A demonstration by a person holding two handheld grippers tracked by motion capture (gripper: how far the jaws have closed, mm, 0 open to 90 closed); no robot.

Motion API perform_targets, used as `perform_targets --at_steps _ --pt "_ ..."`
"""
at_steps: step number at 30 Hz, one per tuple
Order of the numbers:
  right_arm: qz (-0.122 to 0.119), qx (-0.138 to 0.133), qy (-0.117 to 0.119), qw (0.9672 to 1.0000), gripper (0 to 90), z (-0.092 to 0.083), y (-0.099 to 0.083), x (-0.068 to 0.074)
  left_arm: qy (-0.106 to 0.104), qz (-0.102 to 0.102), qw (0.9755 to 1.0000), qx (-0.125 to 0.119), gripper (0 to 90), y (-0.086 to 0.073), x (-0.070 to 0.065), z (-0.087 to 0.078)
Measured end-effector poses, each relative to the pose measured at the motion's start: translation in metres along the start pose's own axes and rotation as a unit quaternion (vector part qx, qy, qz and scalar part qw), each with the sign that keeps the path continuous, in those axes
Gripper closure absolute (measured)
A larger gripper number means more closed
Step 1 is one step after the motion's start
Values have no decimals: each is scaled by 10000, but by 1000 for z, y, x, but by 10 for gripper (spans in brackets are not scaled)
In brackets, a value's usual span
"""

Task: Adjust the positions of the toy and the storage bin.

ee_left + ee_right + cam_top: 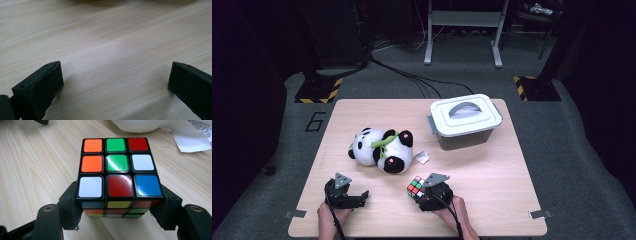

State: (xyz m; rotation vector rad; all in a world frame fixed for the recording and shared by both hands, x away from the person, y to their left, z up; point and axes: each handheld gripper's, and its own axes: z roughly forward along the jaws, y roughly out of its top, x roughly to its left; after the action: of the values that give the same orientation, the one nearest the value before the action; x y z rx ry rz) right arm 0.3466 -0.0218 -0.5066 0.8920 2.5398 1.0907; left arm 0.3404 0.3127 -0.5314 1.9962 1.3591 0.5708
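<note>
A scrambled puzzle cube (117,170) with coloured stickers sits between the jaws of my right gripper (117,212), whose pads press its two sides. From above, the cube (415,186) shows at the front middle of the table, just left of the right gripper (424,192). My left gripper (357,197) rests at the front left with its jaws wide apart; in the left gripper view (115,82) there is just bare wood between them.
A plush panda (382,149) lies on the wooden table (492,200) behind both grippers, with a white paper tag (421,157) beside it. A grey lidded box (465,121) with a handle stands at the back right.
</note>
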Motion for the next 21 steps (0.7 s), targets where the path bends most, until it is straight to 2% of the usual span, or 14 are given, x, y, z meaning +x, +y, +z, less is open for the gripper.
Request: perform_targets --at_steps 4,5,6,7,11,14,17,21 --pt "-44 -30 -14 10000 323 1 -1 1 0 1 10000 0 0 0 0 0" --pt "-22 -39 5 10000 284 0 -2 1 1 1 10000 1 0 0 0 0" --pt "-11 -104 2 9999 193 -2 -2 1 2 3 10000 2 0 0 0 0" --pt "4 -161 -24 9999 151 -4 -1 0 1 0 10000 3 0 0 0 0" --pt "14 -356 47 9994 54 -18 -1 -8 10 -5 10000 -39 0 0 0 0" --pt "183 -481 144 9986 0 -30 -8 -15 -15 -39 10000 1 0 -1 1 -2" --pt "417 -713 23 9966 0 -48 -19 -27 -31 -115 9999 -69 0 -1 2 -5" --pt "803 -818 -404 9926 0 -68 -39 -53 -64 -59 9999 -138 0 2 -3 -11"
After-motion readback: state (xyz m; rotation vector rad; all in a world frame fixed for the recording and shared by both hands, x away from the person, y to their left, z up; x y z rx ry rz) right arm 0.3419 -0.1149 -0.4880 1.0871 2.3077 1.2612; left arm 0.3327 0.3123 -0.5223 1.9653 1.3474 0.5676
